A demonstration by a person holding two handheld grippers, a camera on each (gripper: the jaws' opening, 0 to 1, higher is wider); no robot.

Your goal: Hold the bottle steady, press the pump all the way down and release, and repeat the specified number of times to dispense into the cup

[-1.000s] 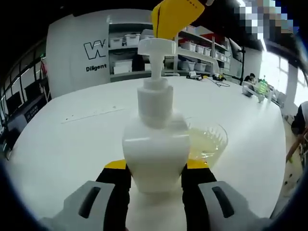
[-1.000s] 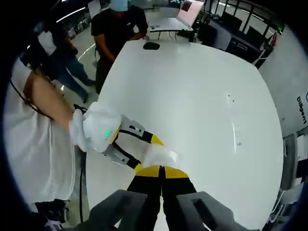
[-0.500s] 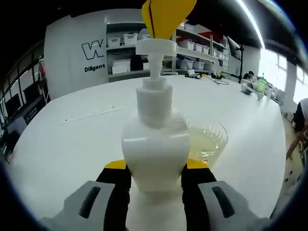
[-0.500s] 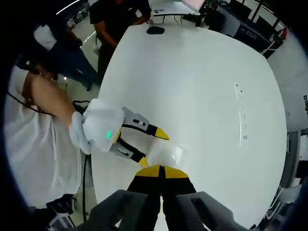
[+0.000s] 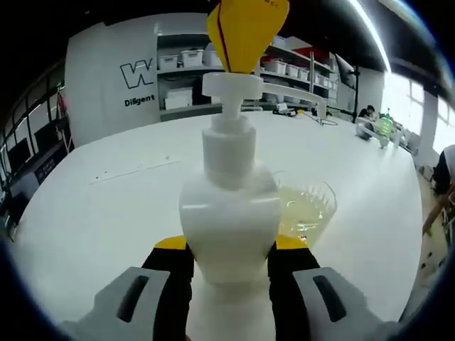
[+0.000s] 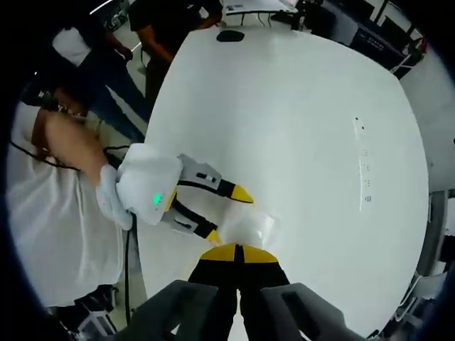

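A white pump bottle [image 5: 229,213] stands on the white table [image 5: 99,213], and my left gripper [image 5: 231,243] is shut on its body, one black and yellow jaw on each side. The pump head [image 5: 231,84] sits partly pushed down, its nozzle pointing right over a clear cup [image 5: 307,209] holding pale yellow liquid. My right gripper [image 5: 245,28] is shut, and its yellow tips rest on top of the pump head. Looking down in the right gripper view, my right gripper [image 6: 238,253] is above the bottle [image 6: 254,227], with the left gripper [image 6: 229,215] clamping it from the left.
A gloved hand [image 6: 138,188] holds the left gripper at the table's near edge [image 6: 146,213]. Two people [image 6: 167,21] stand beyond the far end, near a dark object [image 6: 229,35] on the table. Shelves with bins [image 5: 188,64] line the back wall.
The right gripper's yellow tips have come over the pump head and pushed it down a little; the stem looks shorter. The left gripper and bottle have stayed put.
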